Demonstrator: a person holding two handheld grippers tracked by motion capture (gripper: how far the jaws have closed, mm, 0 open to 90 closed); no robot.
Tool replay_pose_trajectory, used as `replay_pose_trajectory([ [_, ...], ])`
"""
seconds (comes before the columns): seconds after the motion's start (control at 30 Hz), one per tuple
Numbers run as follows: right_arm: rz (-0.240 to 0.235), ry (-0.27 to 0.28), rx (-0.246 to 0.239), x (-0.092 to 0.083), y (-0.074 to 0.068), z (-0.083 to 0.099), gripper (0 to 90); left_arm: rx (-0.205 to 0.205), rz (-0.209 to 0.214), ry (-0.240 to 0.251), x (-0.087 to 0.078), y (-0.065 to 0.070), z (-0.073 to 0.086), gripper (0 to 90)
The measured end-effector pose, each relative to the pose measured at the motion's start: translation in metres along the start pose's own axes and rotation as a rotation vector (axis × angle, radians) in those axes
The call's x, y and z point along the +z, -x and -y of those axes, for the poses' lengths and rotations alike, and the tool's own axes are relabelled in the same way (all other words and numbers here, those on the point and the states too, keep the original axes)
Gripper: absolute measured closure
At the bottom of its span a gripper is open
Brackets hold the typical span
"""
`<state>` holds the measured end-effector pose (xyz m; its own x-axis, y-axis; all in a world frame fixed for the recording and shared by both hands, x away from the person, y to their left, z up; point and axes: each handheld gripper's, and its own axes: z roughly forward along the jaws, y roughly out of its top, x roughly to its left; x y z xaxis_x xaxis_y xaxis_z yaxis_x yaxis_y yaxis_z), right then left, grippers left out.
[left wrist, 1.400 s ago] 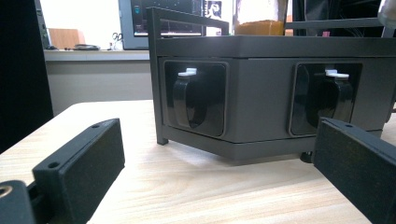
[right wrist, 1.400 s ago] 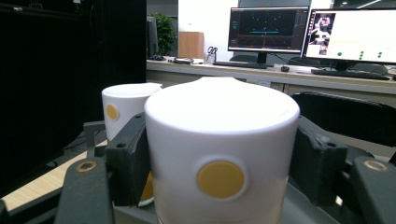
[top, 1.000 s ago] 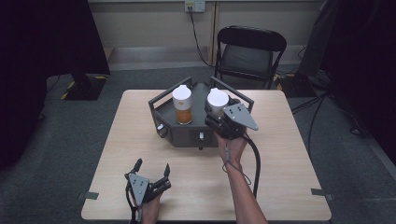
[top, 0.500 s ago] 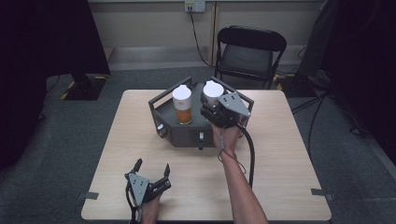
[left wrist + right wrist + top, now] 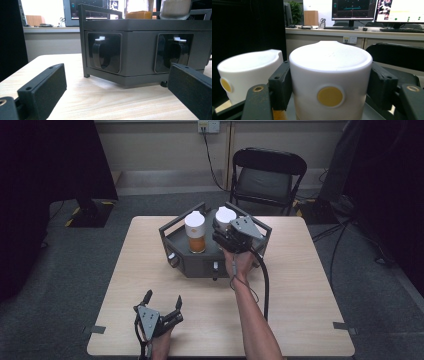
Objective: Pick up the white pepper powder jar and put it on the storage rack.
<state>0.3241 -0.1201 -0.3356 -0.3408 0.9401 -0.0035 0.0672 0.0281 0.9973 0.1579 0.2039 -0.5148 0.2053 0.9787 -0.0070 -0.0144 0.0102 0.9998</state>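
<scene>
Since the earlier frame, the right gripper (image 5: pixel 226 231) has shifted leftward over the dark holder (image 5: pixel 200 265), jaws clamped on the right canister (image 5: pixel 329 82). This canister sits beside the orange-filled canister (image 5: pixel 195 232), apparently not yet released. Near the holder's front, the left gripper (image 5: pixel 161 306) rests, jaws apart, empty.

Black folding chair (image 5: pixel 268 176) behind wooden table (image 5: pixel 310 285), wall socket (image 5: pixel 208 126), monitors (image 5: pixel 353 9) on far desk
</scene>
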Motion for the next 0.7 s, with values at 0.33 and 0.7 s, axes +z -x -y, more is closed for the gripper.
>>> replay_pose_trajectory([
  [0.33,-0.003,-0.037,0.013,0.0060,0.0028,0.0042,30.0,0.000,0.000,0.000,0.0000,0.0000,0.0000,1.7],
  [0.7,0.004,-0.036,-0.010,0.0045,-0.0011,0.0076,30.0,0.000,0.000,0.000,0.0000,0.0001,0.0000,1.8],
])
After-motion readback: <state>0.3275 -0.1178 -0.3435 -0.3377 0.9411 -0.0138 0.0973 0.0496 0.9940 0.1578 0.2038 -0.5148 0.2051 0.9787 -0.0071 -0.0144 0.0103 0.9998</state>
